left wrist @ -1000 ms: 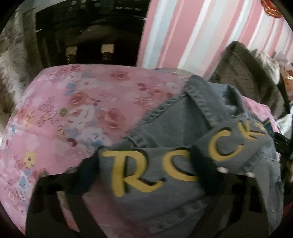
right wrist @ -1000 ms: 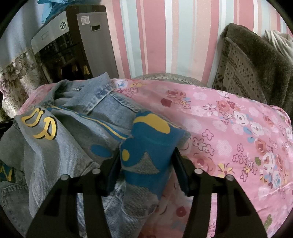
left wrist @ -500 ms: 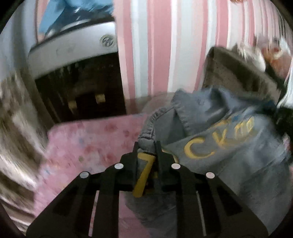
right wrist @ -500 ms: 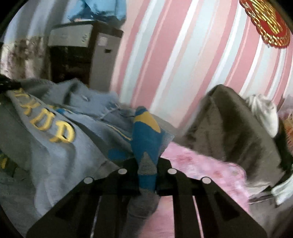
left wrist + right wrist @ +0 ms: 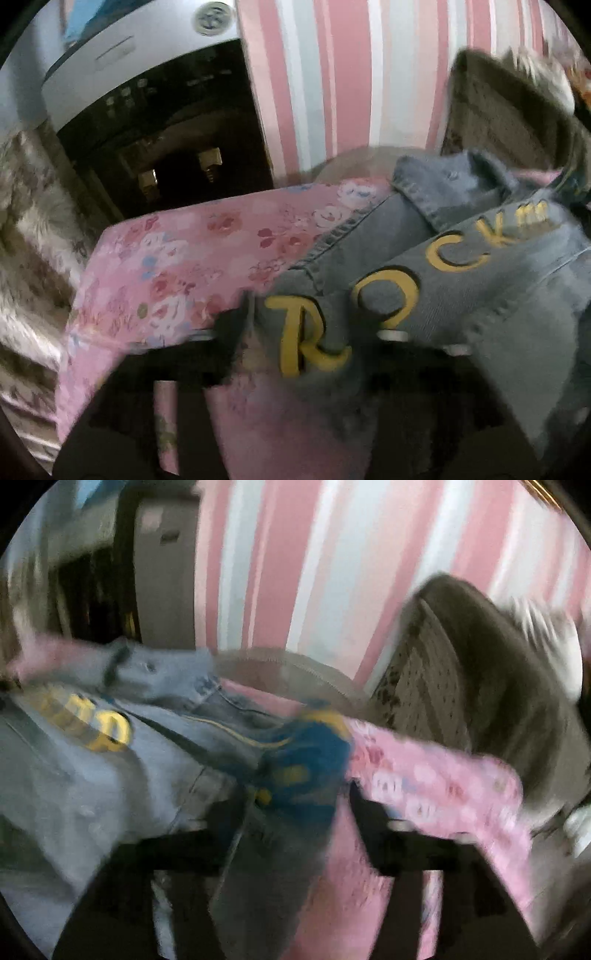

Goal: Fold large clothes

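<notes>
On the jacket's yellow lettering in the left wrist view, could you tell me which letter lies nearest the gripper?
The R, the first letter of the word: it lies between the left gripper's opening jaws, while O, C and K run away up-right.

Home bedroom: pink floral bedsheet (image 5: 192, 258), pink-striped wallpaper (image 5: 332, 81), water dispenser (image 5: 147, 110), brown blanket pile (image 5: 498, 672).

Jacket (image 5: 461, 295) on bedspread (image 5: 192, 258), cabinet (image 5: 155, 122) behind, cushion (image 5: 491, 672) w/ wall.

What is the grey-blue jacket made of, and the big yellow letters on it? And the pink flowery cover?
Jacket: looks like faded denim, matte, with stitched seams. Yellow letters: smooth, maybe printed or stuck on; too blurry to tell. Pink cover: soft printed cloth, perhaps cotton.
</notes>
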Action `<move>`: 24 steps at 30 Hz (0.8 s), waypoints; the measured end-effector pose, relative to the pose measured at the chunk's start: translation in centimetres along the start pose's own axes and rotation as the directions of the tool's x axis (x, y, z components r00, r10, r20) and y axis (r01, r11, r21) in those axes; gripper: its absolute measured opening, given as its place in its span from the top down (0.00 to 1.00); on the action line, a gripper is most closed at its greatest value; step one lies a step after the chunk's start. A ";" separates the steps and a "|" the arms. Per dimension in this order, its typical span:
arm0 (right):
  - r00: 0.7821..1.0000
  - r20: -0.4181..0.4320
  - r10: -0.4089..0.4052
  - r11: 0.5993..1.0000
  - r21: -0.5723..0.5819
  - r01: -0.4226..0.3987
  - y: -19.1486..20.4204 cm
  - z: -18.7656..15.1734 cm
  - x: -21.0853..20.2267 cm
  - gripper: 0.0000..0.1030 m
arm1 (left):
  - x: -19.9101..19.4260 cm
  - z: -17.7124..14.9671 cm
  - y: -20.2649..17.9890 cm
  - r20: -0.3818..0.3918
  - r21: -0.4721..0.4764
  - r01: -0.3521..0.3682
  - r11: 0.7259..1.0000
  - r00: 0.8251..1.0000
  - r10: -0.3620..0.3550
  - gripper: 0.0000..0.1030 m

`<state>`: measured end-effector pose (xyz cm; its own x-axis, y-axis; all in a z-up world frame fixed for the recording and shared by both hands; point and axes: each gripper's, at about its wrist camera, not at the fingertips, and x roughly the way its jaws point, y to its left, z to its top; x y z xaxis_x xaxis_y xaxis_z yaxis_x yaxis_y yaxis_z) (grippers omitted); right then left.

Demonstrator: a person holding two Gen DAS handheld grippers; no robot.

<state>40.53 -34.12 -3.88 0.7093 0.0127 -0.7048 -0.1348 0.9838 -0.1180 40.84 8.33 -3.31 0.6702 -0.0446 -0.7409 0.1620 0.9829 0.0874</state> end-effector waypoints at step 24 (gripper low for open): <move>0.990 0.117 0.076 0.988 0.122 -0.090 6.0 -14.4 -16.6 0.11 | -15.3 -13.7 -4.7 0.119 -0.090 -0.005 0.996 0.993 0.016 0.03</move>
<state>18.00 -31.01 -2.92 0.7727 0.1083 -0.6254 -0.1130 0.9931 0.0323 19.90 6.86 -1.56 0.7541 -0.0497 -0.6548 0.0926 0.9952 0.0311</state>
